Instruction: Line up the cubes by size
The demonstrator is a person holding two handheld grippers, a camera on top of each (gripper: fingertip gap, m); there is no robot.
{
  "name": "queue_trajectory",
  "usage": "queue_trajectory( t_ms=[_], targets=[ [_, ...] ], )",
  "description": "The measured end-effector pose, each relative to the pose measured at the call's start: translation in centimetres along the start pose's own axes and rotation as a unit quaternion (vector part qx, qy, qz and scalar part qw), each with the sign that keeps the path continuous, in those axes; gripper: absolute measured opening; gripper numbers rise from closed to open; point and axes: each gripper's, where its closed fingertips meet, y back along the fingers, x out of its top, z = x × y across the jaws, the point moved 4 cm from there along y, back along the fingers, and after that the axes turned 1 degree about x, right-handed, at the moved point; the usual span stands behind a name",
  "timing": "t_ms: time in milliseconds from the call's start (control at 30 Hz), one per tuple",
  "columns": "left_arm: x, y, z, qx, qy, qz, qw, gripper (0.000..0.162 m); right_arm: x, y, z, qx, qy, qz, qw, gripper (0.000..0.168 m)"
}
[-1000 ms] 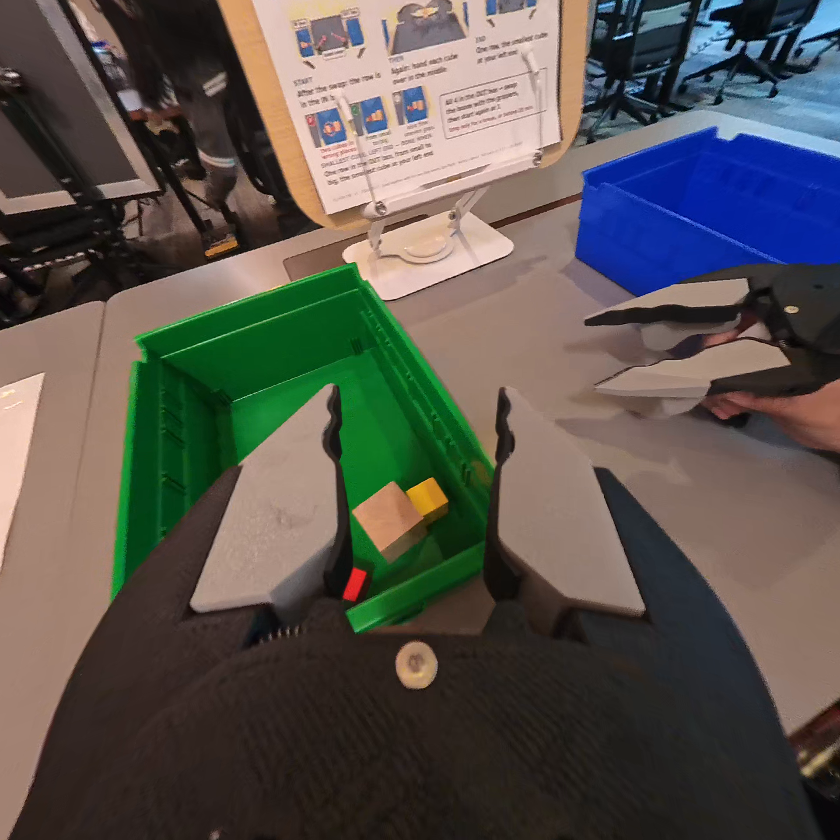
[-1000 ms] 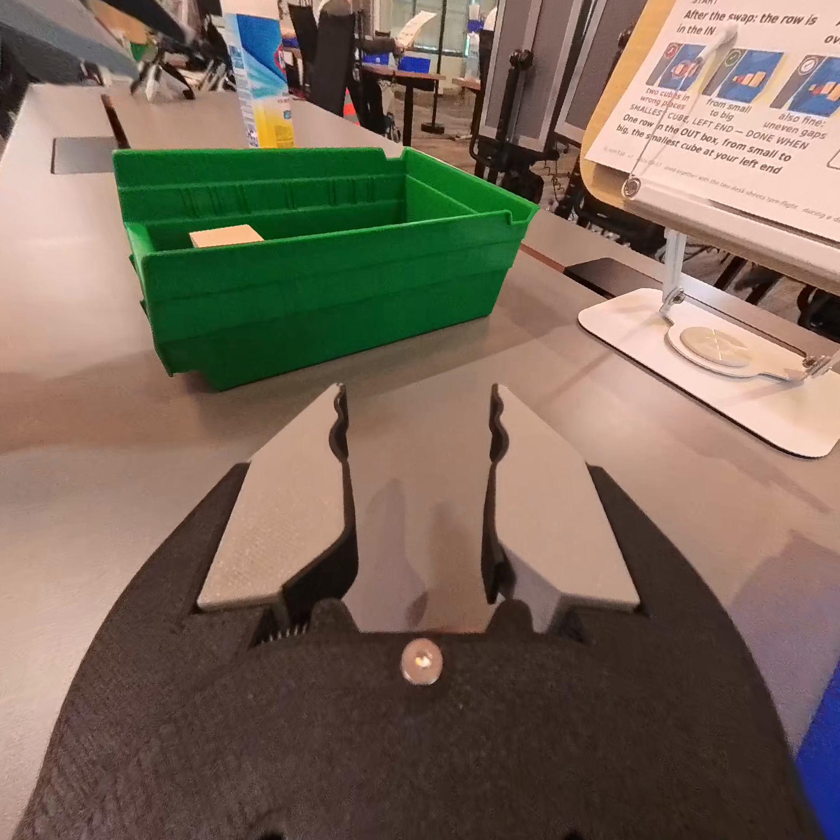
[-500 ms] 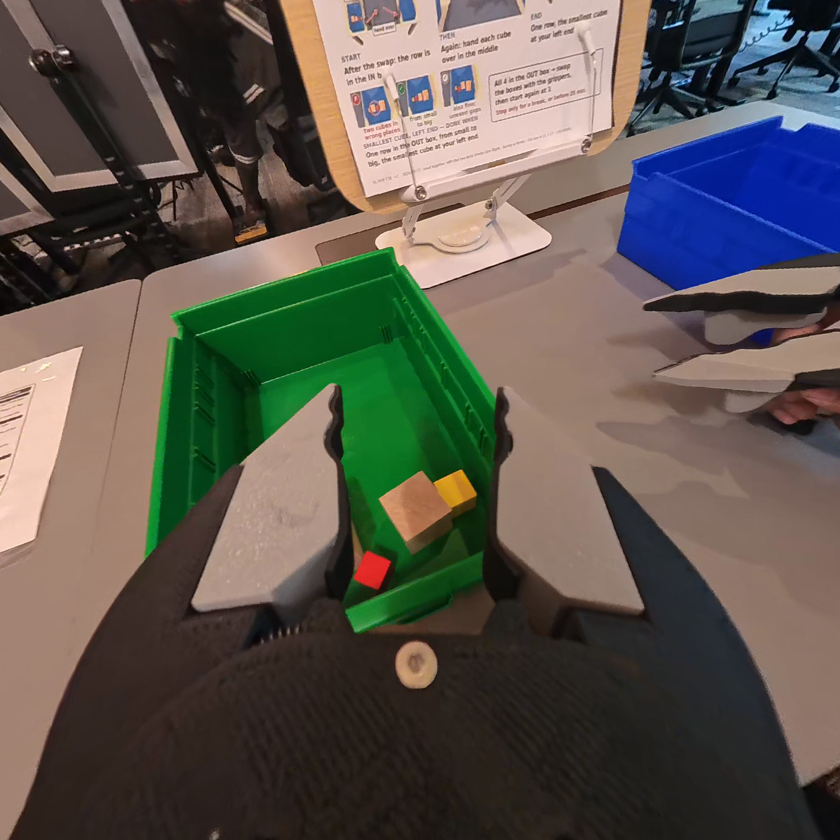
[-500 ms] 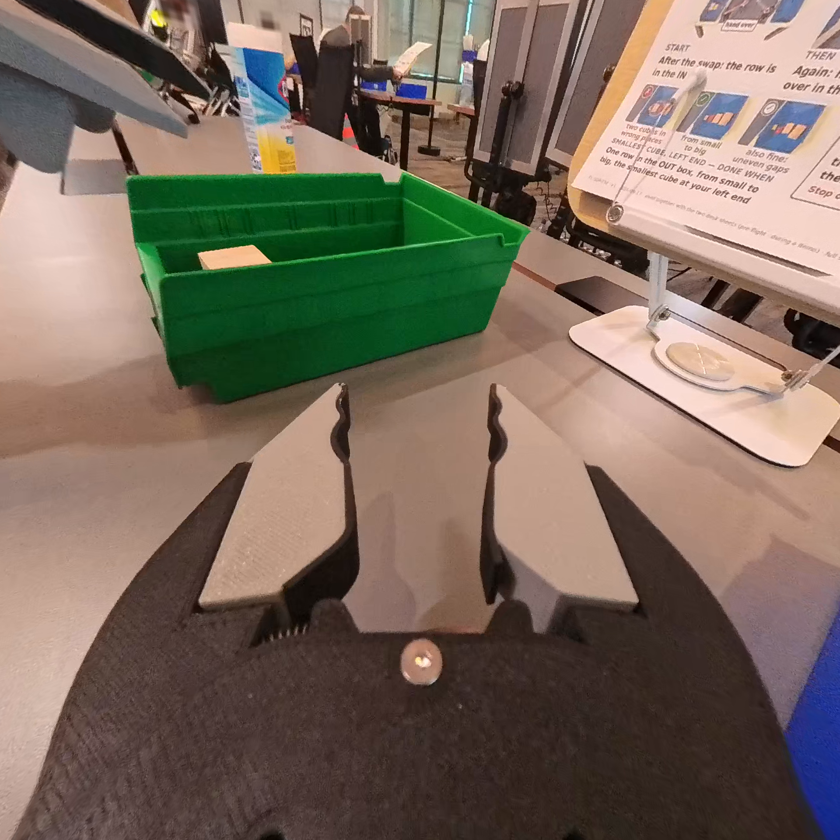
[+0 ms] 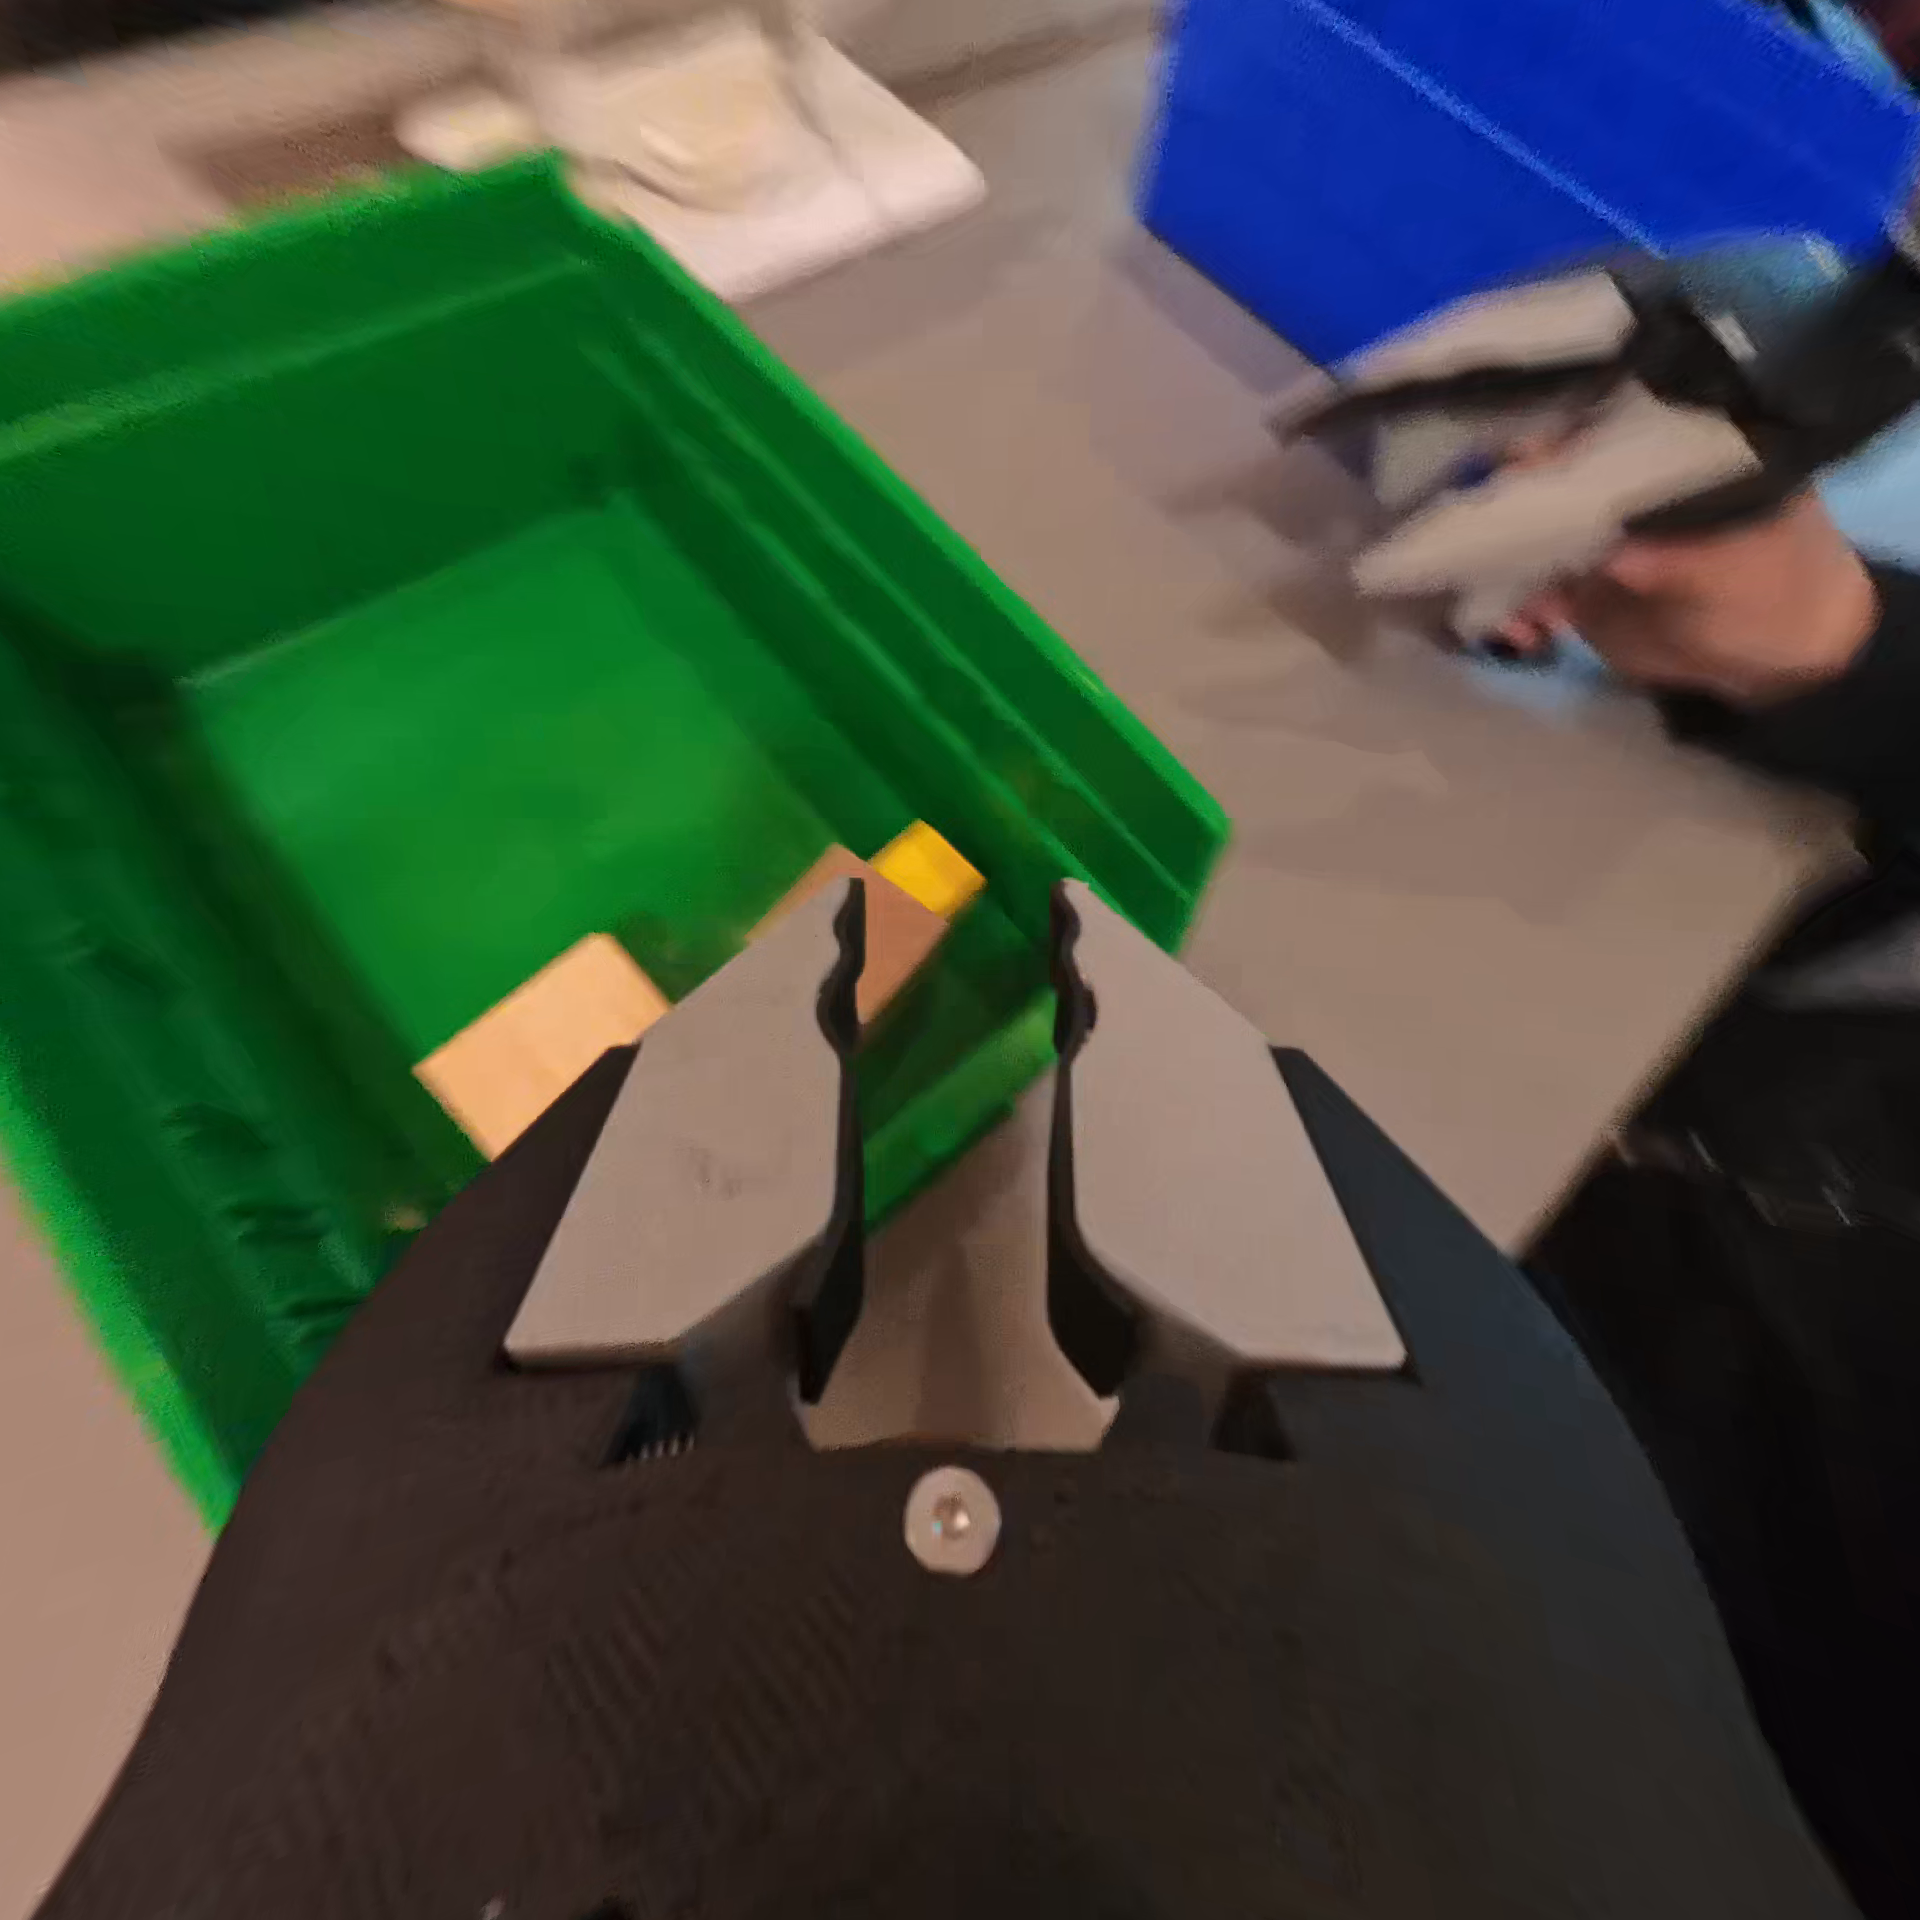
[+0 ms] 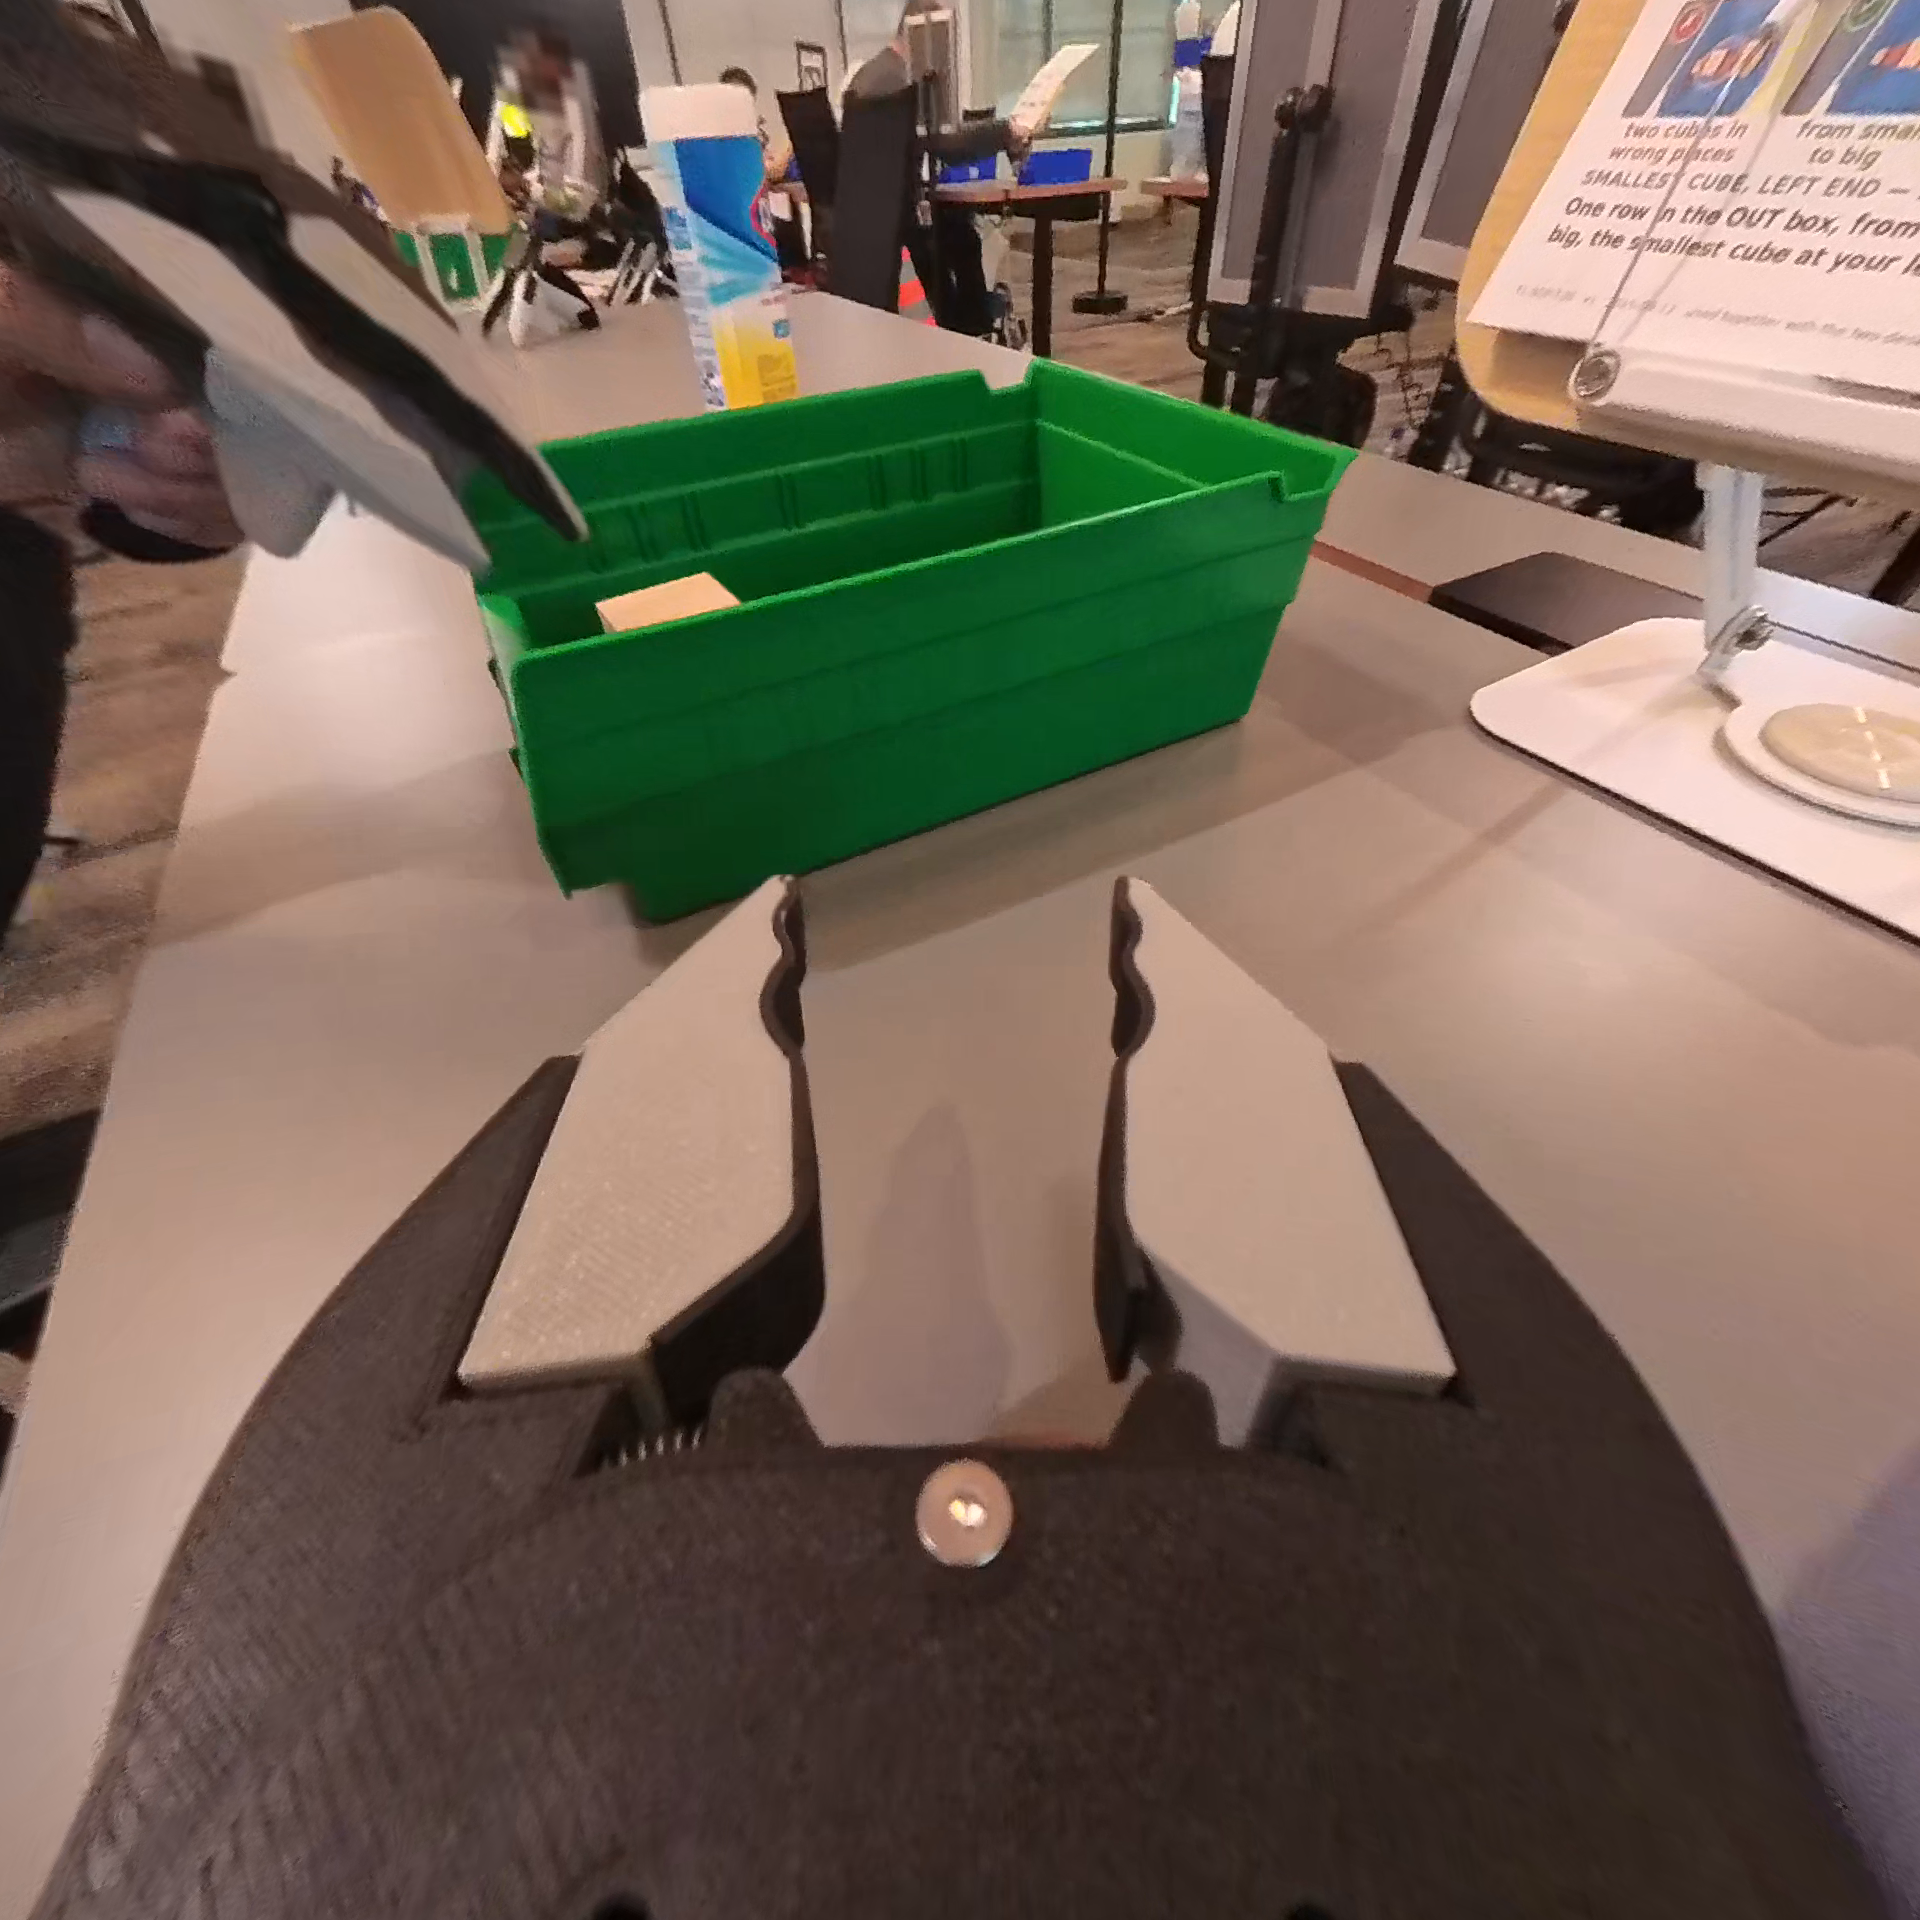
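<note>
Your left hand-held gripper (image 5: 951,914) hangs over the near right corner of the green bin (image 5: 1101,748), its jaws apart with nothing between them, and this view is blurred. Just past its fingertips, inside the bin against the near wall, you have a pale wooden cube (image 5: 540,1029) on the left, a second, browner wooden cube (image 5: 899,940) partly hidden behind the left finger, and a small yellow cube (image 5: 930,857) touching that one on its far side. Your right hand-held gripper (image 6: 956,914) sits low above the grey worktop (image 6: 1507,1039), jaws likewise spread and empty, pointing at the long side of the green bin (image 6: 883,717), which stands a little beyond its tips. Over that wall only the top of one wooden cube (image 6: 665,605) shows. From the left wrist view, your right hand-held gripper (image 5: 1496,457) appears farther off to the right, held in your hand (image 5: 1725,623), in front of a blue bin (image 5: 1455,177). Beyond the green bin stands a white document stand (image 6: 1662,748) holding a printed instruction sheet (image 6: 1714,197), and a canister with a white lid (image 6: 717,249) sits behind the bin's far side.
</note>
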Motion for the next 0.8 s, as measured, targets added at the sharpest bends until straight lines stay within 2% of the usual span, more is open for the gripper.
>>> queue_trajectory(
  t_ms=[33,67,133,267,367,500,567,700,800],
  targets=[
    [-1.0,-0.4,0.3,-0.031,-0.023,-0.049,0.998,0.031,0.2,0.0,-0.2,0.008,-0.007,0.002,1.000,0.057],
    [-2.0,-0.8,-0.2,-0.031,-0.043,-0.102,0.993,0.032,0.3,0.1,-0.4,0.016,-0.011,0.003,1.000,0.057],
    [-3.8,-1.7,-2.6,0.012,-0.072,-0.203,0.977,0.038,0.6,0.2,-0.8,0.027,-0.014,0.006,1.000,0.057],
    [-5.6,-3.4,-4.3,-0.023,-0.086,-0.327,0.941,0.016,1.2,0.5,-1.3,0.033,-0.006,0.010,0.999,0.057],
    [-4.8,-5.0,-5.7,-0.018,-0.088,-0.342,0.935,0.000,1.3,0.6,-1.6,0.030,0.010,0.008,0.999,0.057],
    [-5.3,-5.3,-5.9,-0.043,-0.092,-0.383,0.918,0.036,1.1,0.5,-2.1,0.031,0.031,-0.002,0.999,0.057],
    [-5.9,-5.1,-5.7,-0.045,-0.108,-0.397,0.910,0.043,1.1,0.5,-2.4,0.030,0.042,-0.007,0.999,0.057],
    [-6.6,-4.7,-5.9,-0.019,-0.108,-0.408,0.906,0.035,1.2,0.5,-2.9,0.035,0.054,-0.006,0.998,0.055],
    [-7.1,-4.4,-6.1,-0.013,-0.105,-0.422,0.900,0.024,1.4,0.6,-3.1,0.035,0.055,-0.003,0.998,0.054]
  ],
)
